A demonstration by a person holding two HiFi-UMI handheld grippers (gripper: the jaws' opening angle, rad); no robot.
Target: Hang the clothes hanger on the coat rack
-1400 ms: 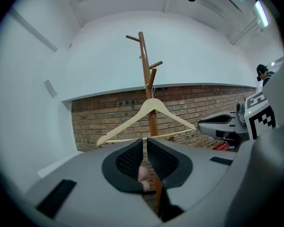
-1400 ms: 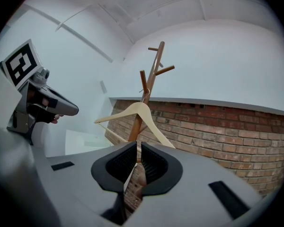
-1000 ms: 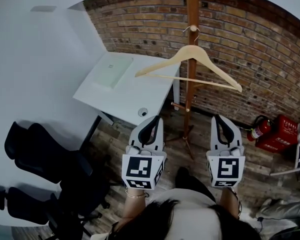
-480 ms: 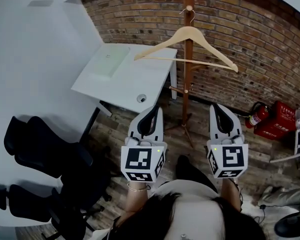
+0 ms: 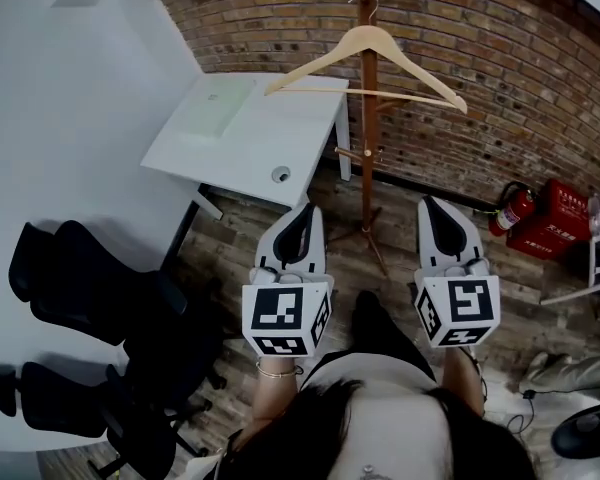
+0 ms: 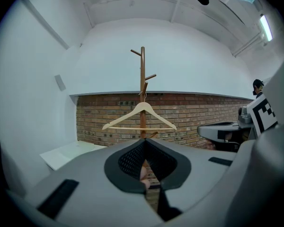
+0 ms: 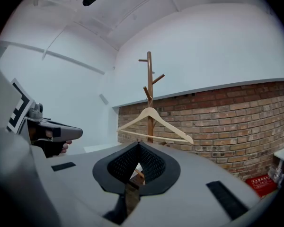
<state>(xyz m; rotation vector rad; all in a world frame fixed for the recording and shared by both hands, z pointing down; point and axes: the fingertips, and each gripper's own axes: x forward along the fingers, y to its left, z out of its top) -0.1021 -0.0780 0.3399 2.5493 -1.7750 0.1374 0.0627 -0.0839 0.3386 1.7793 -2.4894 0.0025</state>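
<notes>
A pale wooden clothes hanger [image 5: 320,65] hangs by its metal hook from a peg of the wooden coat rack [image 5: 365,158], in front of the brick wall. It also shows in the left gripper view [image 6: 141,109] and the right gripper view [image 7: 152,114], well ahead of both jaws. My left gripper [image 5: 305,213] and right gripper [image 5: 430,208] are held level, side by side, short of the rack's base. Both are shut with nothing between their jaws, as their own views confirm for the left gripper [image 6: 143,143] and the right gripper [image 7: 139,144].
A white desk [image 5: 250,158] stands left of the rack. Black office chairs [image 5: 90,308] are at lower left. A red fire extinguisher [image 5: 513,210] and red box [image 5: 565,218] sit by the wall at right, with a fan [image 5: 590,438] at bottom right.
Both grippers have drawn back from the rack; the rack and hanger now sit higher and farther off in the head view. The hanger stays on its peg. The right gripper has rolled slightly.
</notes>
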